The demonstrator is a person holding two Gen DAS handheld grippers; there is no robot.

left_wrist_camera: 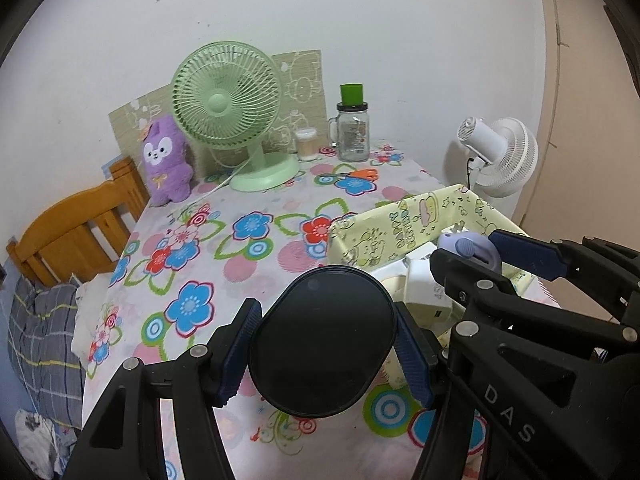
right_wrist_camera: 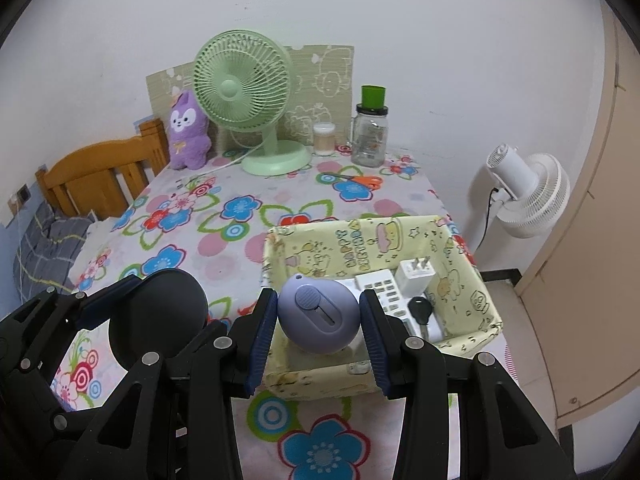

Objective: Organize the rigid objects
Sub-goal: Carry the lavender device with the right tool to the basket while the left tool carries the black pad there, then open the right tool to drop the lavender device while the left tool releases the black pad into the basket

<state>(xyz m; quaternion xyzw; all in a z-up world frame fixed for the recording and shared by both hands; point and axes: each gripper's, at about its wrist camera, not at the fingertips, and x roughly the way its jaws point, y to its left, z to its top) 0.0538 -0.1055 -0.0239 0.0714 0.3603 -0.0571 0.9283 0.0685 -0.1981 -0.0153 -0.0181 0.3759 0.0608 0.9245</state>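
My left gripper [left_wrist_camera: 326,346] is shut on a black oval case [left_wrist_camera: 322,342] and holds it above the flowered tablecloth, left of the yellow fabric basket [left_wrist_camera: 372,232]. It also shows in the right wrist view [right_wrist_camera: 158,320]. My right gripper [right_wrist_camera: 318,322] is shut on a round lilac gadget with a slider [right_wrist_camera: 318,316], held over the near edge of the basket [right_wrist_camera: 320,240]. In the basket lie a white remote [right_wrist_camera: 380,288], a white plug adapter [right_wrist_camera: 414,276] and a black key [right_wrist_camera: 420,310].
At the table's back stand a green desk fan [right_wrist_camera: 244,88], a purple plush toy [right_wrist_camera: 187,132], a glass jar with a green cup on top [right_wrist_camera: 370,136] and a small cotton-swab tub [right_wrist_camera: 324,139]. Orange scissors [right_wrist_camera: 360,179] lie nearby. A wooden bed frame [right_wrist_camera: 100,176] is left, a white floor fan [right_wrist_camera: 528,192] right.
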